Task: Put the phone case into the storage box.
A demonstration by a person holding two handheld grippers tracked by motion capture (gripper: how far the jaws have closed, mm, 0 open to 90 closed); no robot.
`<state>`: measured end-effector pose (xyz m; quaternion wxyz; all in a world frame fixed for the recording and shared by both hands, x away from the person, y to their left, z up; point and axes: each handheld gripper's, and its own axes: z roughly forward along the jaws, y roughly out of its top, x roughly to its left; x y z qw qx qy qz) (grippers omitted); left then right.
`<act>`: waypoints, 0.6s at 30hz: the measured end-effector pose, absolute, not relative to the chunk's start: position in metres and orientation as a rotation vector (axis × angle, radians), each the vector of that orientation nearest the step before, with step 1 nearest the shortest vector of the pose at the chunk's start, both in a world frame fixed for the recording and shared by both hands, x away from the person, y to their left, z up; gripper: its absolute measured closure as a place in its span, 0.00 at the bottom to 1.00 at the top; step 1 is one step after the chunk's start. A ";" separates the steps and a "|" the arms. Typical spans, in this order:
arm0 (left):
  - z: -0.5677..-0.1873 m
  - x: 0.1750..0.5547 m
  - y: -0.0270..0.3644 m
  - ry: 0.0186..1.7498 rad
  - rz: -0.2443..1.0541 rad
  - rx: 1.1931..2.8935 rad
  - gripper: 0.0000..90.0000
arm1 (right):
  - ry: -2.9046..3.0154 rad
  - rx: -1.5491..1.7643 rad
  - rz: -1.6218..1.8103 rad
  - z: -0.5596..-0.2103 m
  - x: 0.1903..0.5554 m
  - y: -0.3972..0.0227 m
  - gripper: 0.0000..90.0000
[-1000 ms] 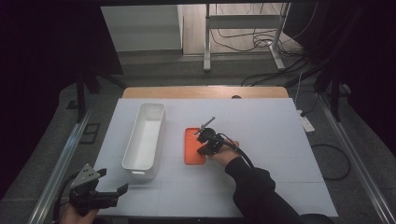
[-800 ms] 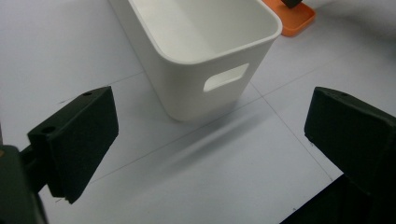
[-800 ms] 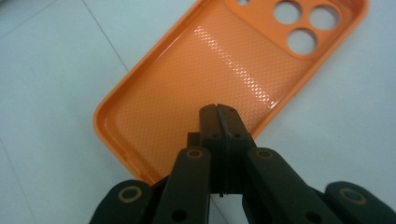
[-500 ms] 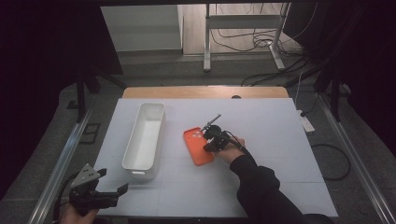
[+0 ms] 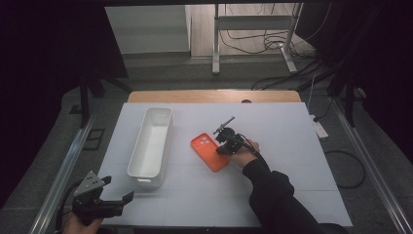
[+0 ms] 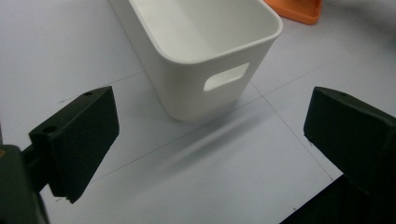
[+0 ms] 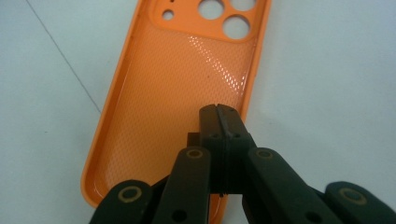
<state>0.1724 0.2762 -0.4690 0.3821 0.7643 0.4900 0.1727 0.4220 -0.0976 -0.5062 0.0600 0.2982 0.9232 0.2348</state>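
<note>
1. Orange phone case [image 5: 210, 152] lies open side up on the white desk [image 5: 292, 195], about mid-desk, just right of the white bin [image 5: 151, 146] and apart from it. Camera cut-outs sit at its far end in the high view.
2. Nearest, at the desk's near left corner: left tongs [image 5: 119, 202], held in a hand [image 5: 80, 225] at the bottom edge. Jaws spread wide, nothing between them. The grey three-cornered plate rides on top.
3. Left gripper view: the left tongs [image 6: 210, 154] point at the near end wall of the bin [image 6: 201, 60], with its slot handle showing. Bare desk [image 6: 187, 186] between the jaws; the bin is clear of both. A corner of the phone case [image 6: 299, 11] shows beyond the bin.
4. Further in: a dark sleeve [image 5: 277, 200] runs up from the bottom edge to the right tongs [image 5: 225, 146], which sit at the case's right long edge.
5. Right gripper view: right tongs [image 7: 219, 116] pressed together, pinching the right side wall of the phone case [image 7: 163, 93] near its lower half. One jaw sits inside the case, the other outside. Dimpled inner surface and three round lens holes at the far end.
6. Whether the case is lifted off the desk [image 7: 327, 70] or resting on it, I cannot tell.
7. Farthest: a wooden strip [image 5: 214, 96] along the desk's back edge; beyond it, floor with cables [image 5: 253, 46] and metal frame legs.
</note>
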 end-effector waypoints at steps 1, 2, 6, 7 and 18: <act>-0.469 0.172 0.276 1.250 0.440 1.950 0.05 | 2.793 0.902 0.712 -0.506 0.423 -0.098 0.99; -0.469 0.172 0.276 1.250 0.440 1.950 0.05 | 2.791 0.905 0.712 -0.506 0.423 -0.099 0.99; -0.469 0.172 0.276 1.250 0.442 1.951 0.05 | 2.788 0.922 0.724 -0.507 0.426 -0.101 0.99; -0.469 0.172 0.276 1.251 0.440 1.950 0.05 | 2.787 0.923 0.724 -0.507 0.426 -0.101 0.99; -0.469 0.172 0.276 1.250 0.441 1.950 0.05 | 2.771 0.897 0.759 -0.497 0.421 -0.101 0.93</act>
